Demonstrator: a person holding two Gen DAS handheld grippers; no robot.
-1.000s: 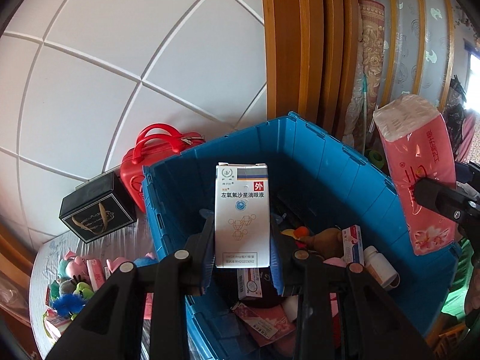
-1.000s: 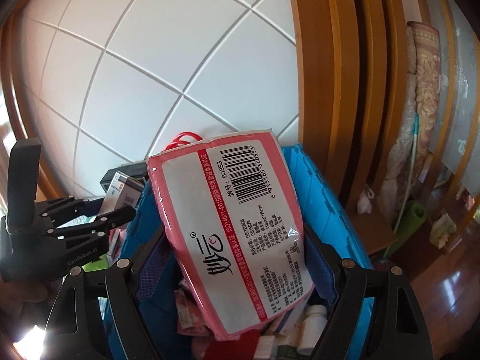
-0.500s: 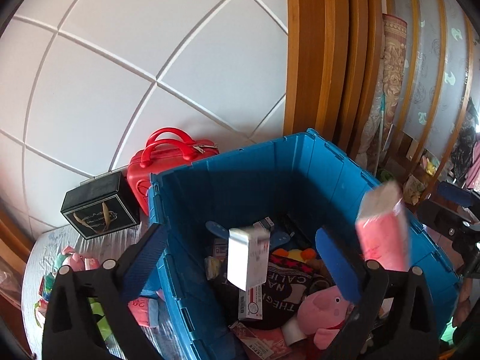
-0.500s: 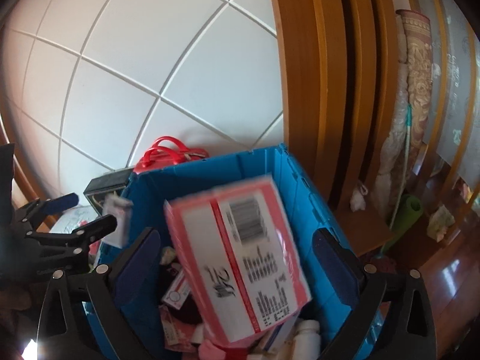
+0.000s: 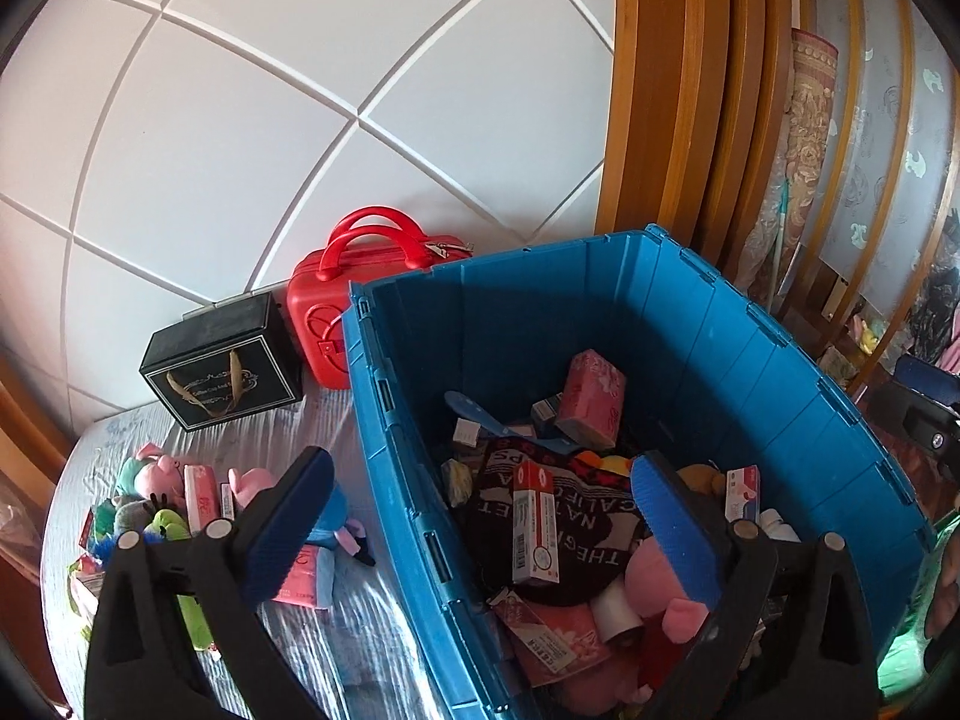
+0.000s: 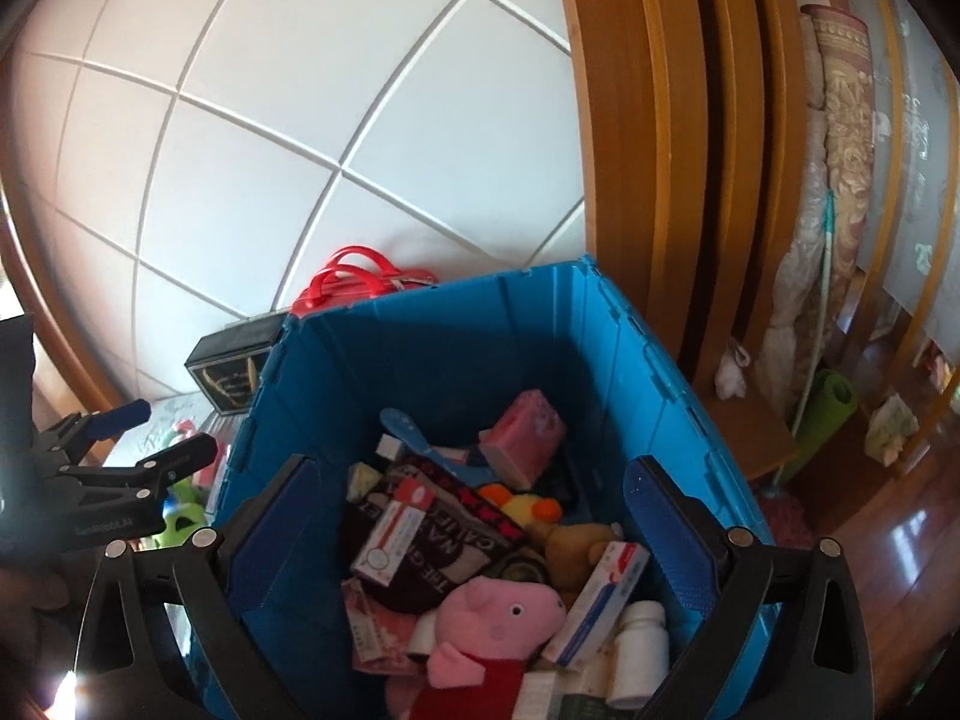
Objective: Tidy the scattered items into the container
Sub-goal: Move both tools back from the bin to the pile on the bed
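The blue container (image 5: 750, 372) (image 6: 630, 360) holds several items. Among them are a pink tissue pack (image 5: 591, 399) (image 6: 522, 432), a red-and-white box (image 5: 536, 531) (image 6: 393, 531) and a pink pig plush (image 6: 498, 612). My left gripper (image 5: 480, 528) is open and empty, straddling the container's left wall, with one finger over the table. My right gripper (image 6: 474, 540) hangs open and empty above the container. Plush toys (image 5: 150, 498) and pink packs (image 5: 297, 576) lie scattered on the table (image 5: 360, 618) to the left. In the right wrist view, the left gripper (image 6: 120, 438) shows at the left edge.
A red carry case (image 5: 372, 300) and a black gift box (image 5: 222, 366) stand against the white panelled wall behind the table. A wooden door frame (image 6: 648, 150) rises behind the container. A rolled green mat (image 6: 822, 420) and a mop stand on the floor at the right.
Both grippers opened. The white box fell from the left gripper and the pink tissue pack from the right, both into the container. The left gripper shifted leftward over the container's wall.
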